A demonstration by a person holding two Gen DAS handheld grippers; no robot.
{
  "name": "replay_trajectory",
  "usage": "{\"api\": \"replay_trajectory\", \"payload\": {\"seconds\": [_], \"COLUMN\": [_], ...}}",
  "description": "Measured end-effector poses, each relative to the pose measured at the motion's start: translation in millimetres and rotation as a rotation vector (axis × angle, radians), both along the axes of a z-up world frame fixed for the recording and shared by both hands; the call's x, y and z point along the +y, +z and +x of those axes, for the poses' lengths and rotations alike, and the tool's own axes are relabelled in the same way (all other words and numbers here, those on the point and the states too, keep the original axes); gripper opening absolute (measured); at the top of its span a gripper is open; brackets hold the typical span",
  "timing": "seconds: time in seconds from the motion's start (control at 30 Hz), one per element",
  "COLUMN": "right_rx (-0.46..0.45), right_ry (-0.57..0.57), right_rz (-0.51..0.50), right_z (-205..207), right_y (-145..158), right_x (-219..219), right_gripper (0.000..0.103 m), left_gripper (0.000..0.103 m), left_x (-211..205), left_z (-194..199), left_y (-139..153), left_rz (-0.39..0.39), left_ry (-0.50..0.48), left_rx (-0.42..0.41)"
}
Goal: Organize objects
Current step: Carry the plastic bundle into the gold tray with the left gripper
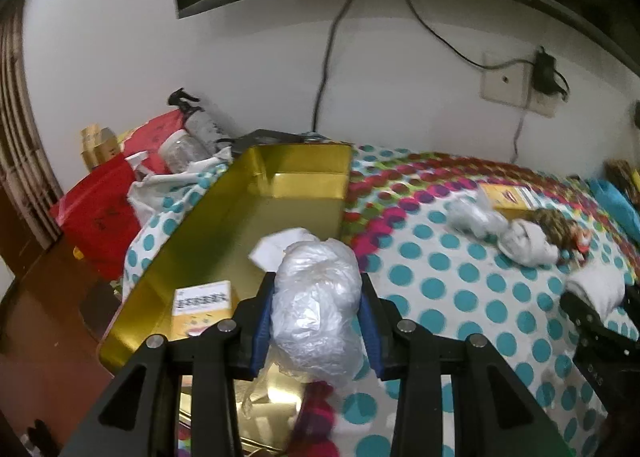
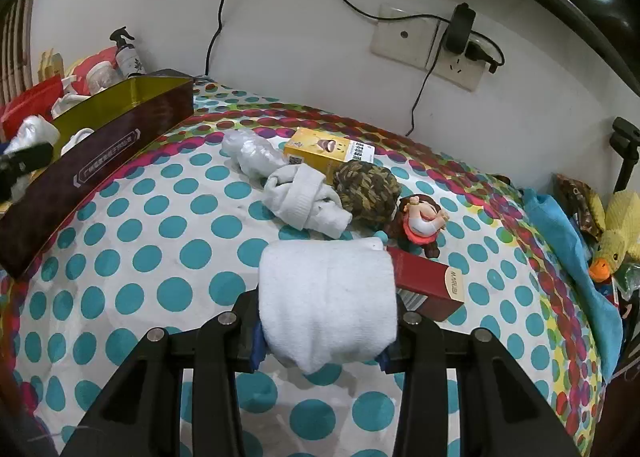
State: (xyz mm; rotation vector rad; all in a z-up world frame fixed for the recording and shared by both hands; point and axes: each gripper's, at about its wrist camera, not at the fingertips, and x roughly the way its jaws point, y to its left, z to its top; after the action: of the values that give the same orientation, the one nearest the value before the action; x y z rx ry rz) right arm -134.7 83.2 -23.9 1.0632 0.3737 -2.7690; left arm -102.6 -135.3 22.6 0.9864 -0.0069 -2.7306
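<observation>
My left gripper (image 1: 318, 297) is shut on a crumpled clear plastic bag (image 1: 316, 305) and holds it over the near right edge of the gold tin box (image 1: 280, 165). The box holds a yellow carton (image 1: 202, 307) and a white item (image 1: 280, 247). My right gripper (image 2: 326, 305) is shut on a rolled white towel (image 2: 326, 297) above the dotted bedspread (image 2: 160, 241). Ahead of it lie a red box (image 2: 430, 285), a doll (image 2: 420, 221), a camouflage bundle (image 2: 366, 189), a grey sock roll (image 2: 304, 201), a plastic wrap (image 2: 252, 155) and a yellow carton (image 2: 324, 153). The tin box (image 2: 108, 149) stands at the left.
Red bags (image 1: 100, 209), a jar (image 1: 184, 151) and a spray bottle (image 1: 200, 117) crowd the far left corner by the wall. A wall socket with plugs (image 2: 452, 53) and cables is behind. A blue cloth (image 2: 572, 257) and a yellow duck toy (image 2: 620, 237) lie at the right.
</observation>
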Motion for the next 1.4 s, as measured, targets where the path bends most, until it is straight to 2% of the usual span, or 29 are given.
{"api": "replay_trajectory", "payload": {"seconds": [0.2,0.4,0.7,0.9,1.03,1.13,1.4], "right_rx": [-0.001,-0.003,-0.001,0.003,0.006,0.003,0.023], "right_ry": [0.004,0.0,0.005,0.018,0.044,0.068,0.159], "right_rz": [0.002,0.0,0.013,0.024,0.033,0.014,0.008], "right_z": [1,2,-2,-1,-1,-6,-19], "right_y": [0,1,1,1,1,3,19], "right_x": [0,2,1,-4,-17,-34,-96], "right_gripper": [0.038,0.038,0.038,0.038,0.038,0.038,0.038], "left_gripper": [0.038,0.038,0.038,0.041,0.043,0.052,0.053], "left_x": [-44,-72,-83,-79,-77,-77,-86], "left_z": [-2,-2,-5,-6,-7,-7,-8], "left_y": [-2,-8,-19,-19,-21,-20,-21], "left_rz": [0.029,0.054,0.061,0.033,0.025,0.023,0.047], "left_ry": [0.101,0.16,0.177,0.176,0.17,0.168,0.178], "left_rx": [-0.021,-0.042,-0.079,-0.076,-0.077,-0.072,-0.072]}}
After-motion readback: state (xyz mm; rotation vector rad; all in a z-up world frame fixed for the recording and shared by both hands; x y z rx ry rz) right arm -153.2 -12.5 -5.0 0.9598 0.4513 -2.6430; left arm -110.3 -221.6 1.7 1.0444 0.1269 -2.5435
